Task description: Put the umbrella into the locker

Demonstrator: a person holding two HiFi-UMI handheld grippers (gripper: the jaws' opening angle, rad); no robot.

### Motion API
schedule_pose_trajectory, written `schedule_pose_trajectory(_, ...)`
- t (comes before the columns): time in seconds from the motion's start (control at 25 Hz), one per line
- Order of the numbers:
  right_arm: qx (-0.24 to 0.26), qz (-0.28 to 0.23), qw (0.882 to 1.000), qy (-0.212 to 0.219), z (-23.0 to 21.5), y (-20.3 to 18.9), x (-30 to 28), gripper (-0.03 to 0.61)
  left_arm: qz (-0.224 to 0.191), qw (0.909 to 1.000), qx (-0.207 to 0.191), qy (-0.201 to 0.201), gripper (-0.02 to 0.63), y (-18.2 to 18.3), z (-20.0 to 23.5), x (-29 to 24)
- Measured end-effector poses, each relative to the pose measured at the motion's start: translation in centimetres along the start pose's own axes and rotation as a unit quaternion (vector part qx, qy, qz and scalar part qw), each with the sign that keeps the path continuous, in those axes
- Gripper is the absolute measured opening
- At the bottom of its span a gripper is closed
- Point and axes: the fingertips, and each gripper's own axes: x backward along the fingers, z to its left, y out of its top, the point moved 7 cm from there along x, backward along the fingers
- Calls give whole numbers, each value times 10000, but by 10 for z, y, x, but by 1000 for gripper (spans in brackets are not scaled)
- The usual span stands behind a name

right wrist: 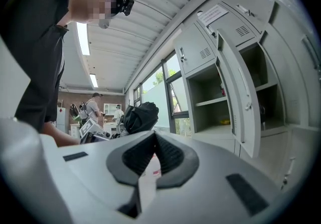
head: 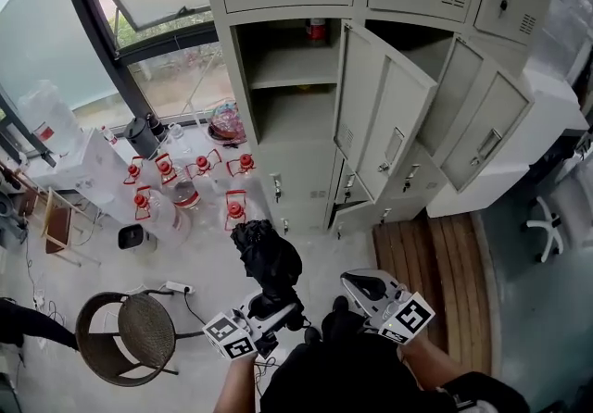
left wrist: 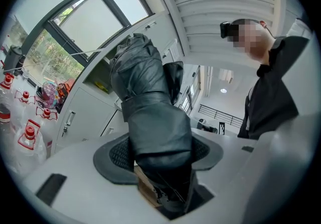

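A black folded umbrella [head: 267, 258] stands upright in my left gripper [head: 276, 307], low in the head view and out in front of the lockers. In the left gripper view the umbrella [left wrist: 150, 117] fills the centre and the left gripper [left wrist: 160, 165] is shut on its lower end. My right gripper [head: 359, 285] sits just right of it, shut, with nothing between its jaws [right wrist: 154, 143]. The grey locker [head: 243, 87] has an open compartment with a shelf, and its door [head: 382, 115] is swung wide. The umbrella [right wrist: 140, 116] also shows in the right gripper view, left of the open locker [right wrist: 220, 95].
Several water jugs with red caps [head: 185, 191] stand on the floor left of the lockers. A round wicker stool [head: 139, 332] and a power strip [head: 176, 288] are at lower left. A wooden pallet [head: 435, 277] lies at right, under a second open door [head: 482, 129].
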Motion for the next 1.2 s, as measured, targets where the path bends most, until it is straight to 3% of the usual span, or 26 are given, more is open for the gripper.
schedule_pose_trajectory(0.6,215,-159,9994,241,-110,11,-66,12,211,9997,-92,95,270,61,76,-86)
schedule_pose_trajectory(0.88,339,-179,9974,606,-141,19,-89,12,349,9990,-97,258,270,92,103,-127)
schedule_pose_trajectory(1.08,607,-132,9921,1091,-144,26,-103,12,353,9983,180,426,270,110,120,-149)
schedule_pose_trajectory(1.2,377,-216,9924,1149,-153,30,-113,12,477,9962,428,594,270,117,132,-159)
